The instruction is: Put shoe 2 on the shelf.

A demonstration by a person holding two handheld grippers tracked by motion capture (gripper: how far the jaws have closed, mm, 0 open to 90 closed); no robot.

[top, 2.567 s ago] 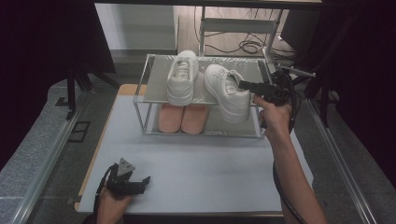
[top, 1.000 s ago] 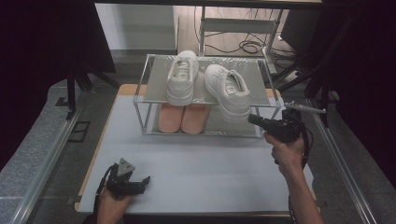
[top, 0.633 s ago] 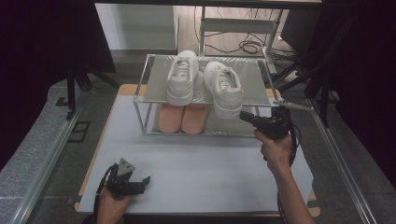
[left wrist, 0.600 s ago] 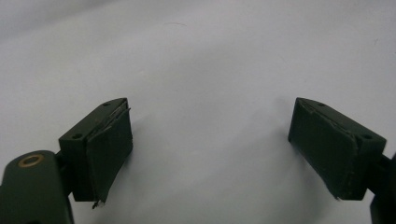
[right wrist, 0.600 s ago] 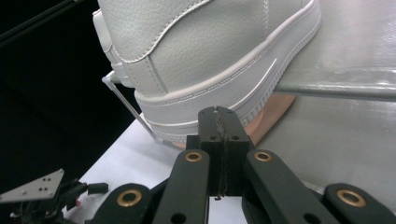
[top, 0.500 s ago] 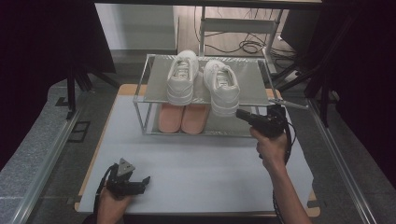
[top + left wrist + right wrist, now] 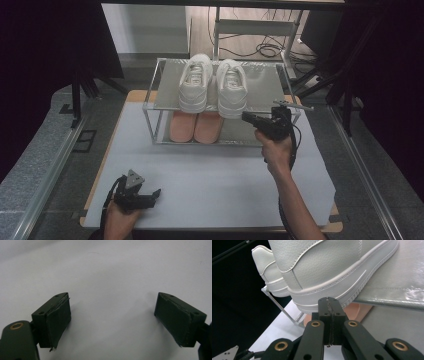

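The metal rack [image 7: 260, 85] stood at the table's far side, two white sneakers on top. My right claw [image 7: 248, 117], its jaws pressed together, pointed at the right sneaker's [image 7: 232, 89] heel. My left claw [image 7: 152, 193] lay spread, near left.

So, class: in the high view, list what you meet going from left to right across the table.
left gripper → left white shoe → right white shoe → right gripper
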